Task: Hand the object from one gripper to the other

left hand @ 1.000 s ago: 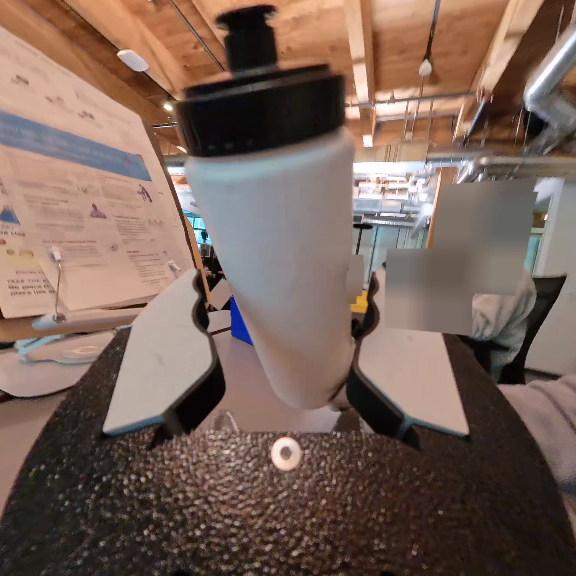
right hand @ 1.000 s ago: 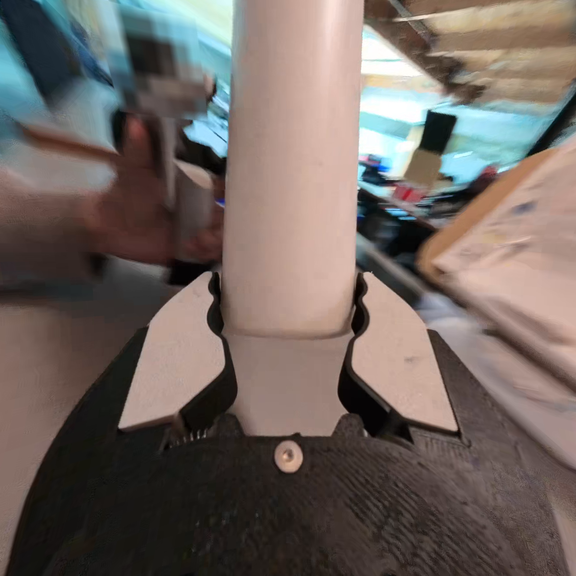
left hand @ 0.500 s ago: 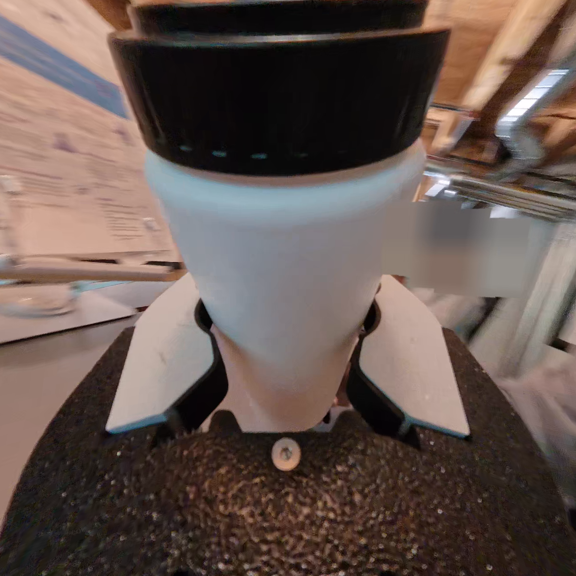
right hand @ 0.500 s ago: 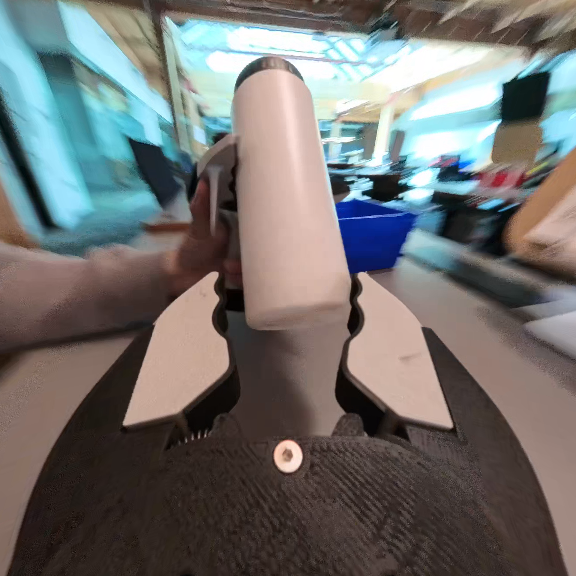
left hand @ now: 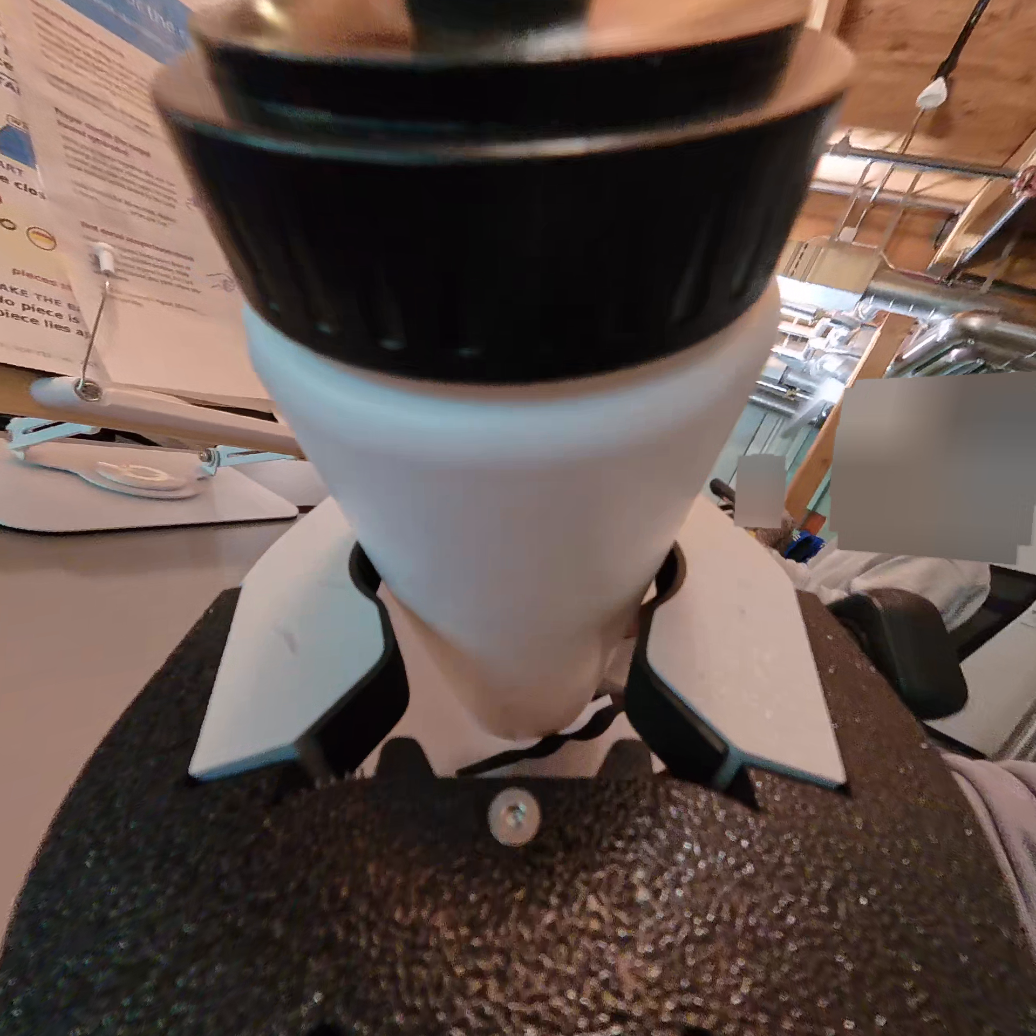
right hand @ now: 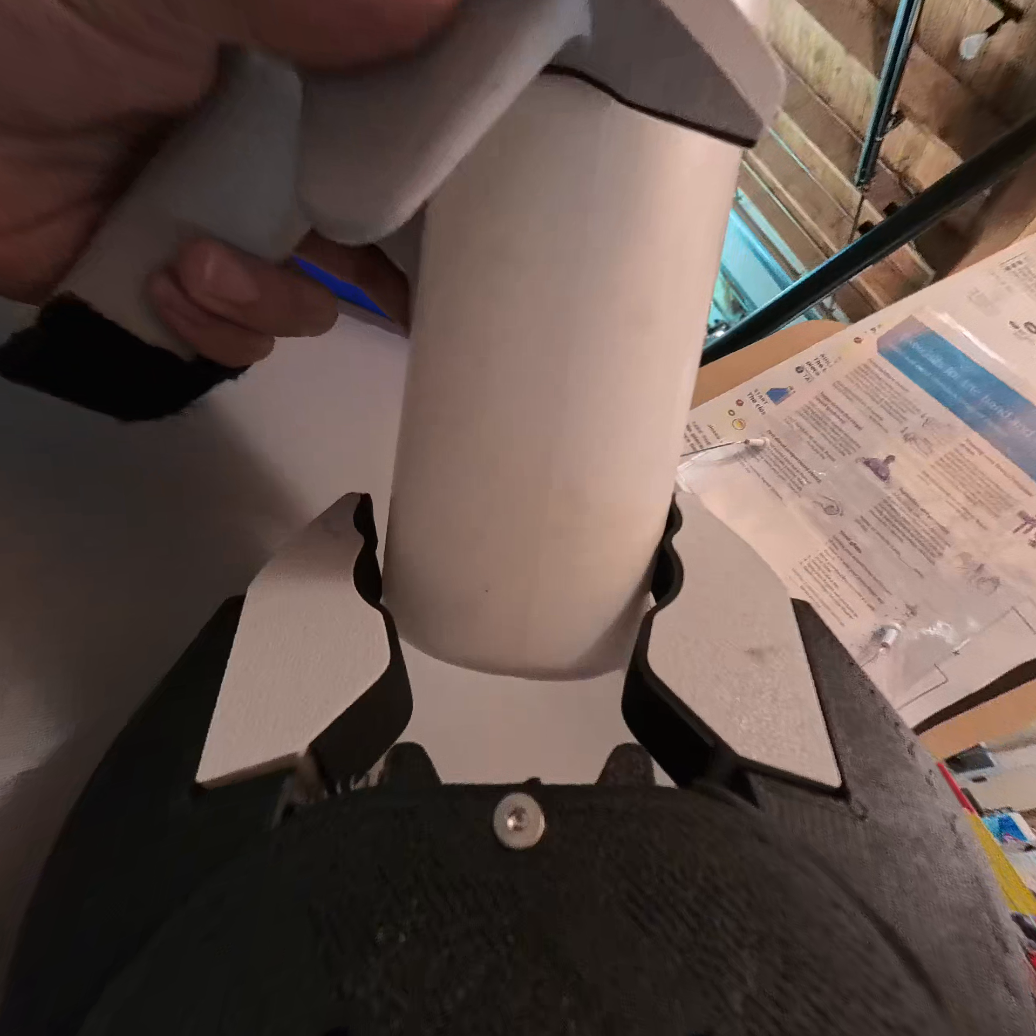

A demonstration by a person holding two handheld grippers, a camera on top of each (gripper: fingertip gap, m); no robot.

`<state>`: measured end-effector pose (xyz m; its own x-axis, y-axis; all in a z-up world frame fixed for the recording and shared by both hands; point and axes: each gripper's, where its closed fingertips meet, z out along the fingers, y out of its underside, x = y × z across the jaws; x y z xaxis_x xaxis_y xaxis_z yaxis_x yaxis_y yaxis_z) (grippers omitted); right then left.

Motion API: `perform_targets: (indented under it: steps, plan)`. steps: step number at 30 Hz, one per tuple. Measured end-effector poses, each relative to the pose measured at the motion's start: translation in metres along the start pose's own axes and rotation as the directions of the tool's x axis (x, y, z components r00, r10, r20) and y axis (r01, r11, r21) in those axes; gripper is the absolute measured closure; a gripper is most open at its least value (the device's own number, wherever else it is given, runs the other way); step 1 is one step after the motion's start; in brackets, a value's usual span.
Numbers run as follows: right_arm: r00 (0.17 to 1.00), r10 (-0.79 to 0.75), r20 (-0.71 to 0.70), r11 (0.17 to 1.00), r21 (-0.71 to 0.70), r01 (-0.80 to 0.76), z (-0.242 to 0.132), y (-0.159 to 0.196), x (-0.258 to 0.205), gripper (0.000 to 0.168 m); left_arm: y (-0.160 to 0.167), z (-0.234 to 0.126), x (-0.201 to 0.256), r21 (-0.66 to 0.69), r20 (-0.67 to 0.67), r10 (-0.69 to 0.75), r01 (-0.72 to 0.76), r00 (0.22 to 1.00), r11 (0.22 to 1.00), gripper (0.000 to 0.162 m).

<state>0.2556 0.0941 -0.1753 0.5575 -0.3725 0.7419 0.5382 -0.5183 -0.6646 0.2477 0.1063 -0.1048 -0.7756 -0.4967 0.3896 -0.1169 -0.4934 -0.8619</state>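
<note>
object: white bottle [left hand: 521, 493], smooth round body
cap: wide black ribbed screw cap [left hand: 493, 224]
pose: roughly upright, cap end up
place: held above the table, lower body between both grippers' fingers

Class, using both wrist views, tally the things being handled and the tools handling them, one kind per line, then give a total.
White cylindrical bottle with black ribbed screw cap: 1
Hand-held gripper, black body with white fingers: 2, left hand-held gripper and right hand-held gripper, each with its fingers against the bottle
Printed paper sheet on a stand: 1
Total: 4
</note>
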Motion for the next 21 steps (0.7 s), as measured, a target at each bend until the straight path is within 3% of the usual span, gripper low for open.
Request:
perform_targets:
  steps: [2,4,5,7,8,9,13,14,17,19,21]
  plan:
    - [0.993,0.095,0.075,0.995,0.022,-0.097,-0.002,-0.002,-0.002,0.072,-0.001,-0.001,0.006,-0.011,-0.051,0.033,-0.033,0.998,0.999,0.067]
    - [0.913,0.324,0.247,0.926,0.114,-0.359,-0.010,-0.021,-0.008,0.072,-0.009,-0.005,0.023,0.029,-0.144,0.128,-0.125,0.981,0.992,0.069]
    - [0.831,0.430,0.353,0.848,0.159,-0.506,-0.017,-0.034,-0.008,0.072,-0.012,-0.007,0.032,0.042,-0.185,0.184,-0.180,0.965,0.983,0.064]
    - [0.556,0.572,0.603,0.589,0.170,-0.790,-0.037,-0.062,-0.001,0.073,-0.013,-0.011,0.045,0.041,-0.247,0.272,-0.271,0.930,0.962,0.056]
    - [0.411,0.579,0.704,0.468,0.125,-0.875,-0.047,-0.070,0.004,0.074,-0.011,-0.013,0.049,0.029,-0.279,0.277,-0.280,0.919,0.959,0.056]
    - [0.327,0.559,0.762,0.396,0.101,-0.912,-0.054,-0.074,0.009,0.074,-0.009,-0.014,0.052,0.014,-0.317,0.248,-0.257,0.915,0.966,0.056]
    - [0.216,0.491,0.844,0.414,-0.008,-0.910,-0.064,-0.076,-0.011,0.074,0.001,-0.017,0.060,-0.080,-0.447,0.013,-0.054,0.895,0.995,0.053]
    - [0.191,0.502,0.844,0.409,-0.037,-0.912,-0.061,-0.076,-0.015,0.074,0.002,-0.018,0.062,-0.082,-0.466,-0.008,-0.034,0.885,0.996,0.062]
    - [0.225,0.507,0.832,0.486,-0.060,-0.872,-0.056,-0.070,-0.032,0.075,-0.001,-0.015,0.060,-0.073,-0.448,-0.010,-0.025,0.894,0.997,0.063]
    - [0.350,0.583,0.734,0.554,-0.044,-0.831,-0.039,-0.054,-0.034,0.083,0.000,-0.010,0.049,-0.076,-0.356,0.039,-0.071,0.934,0.995,0.064]
    - [0.481,0.599,0.641,0.597,0.044,-0.801,-0.032,-0.047,-0.020,0.076,0.005,-0.006,0.026,-0.109,-0.191,0.159,-0.182,0.969,0.977,0.064]
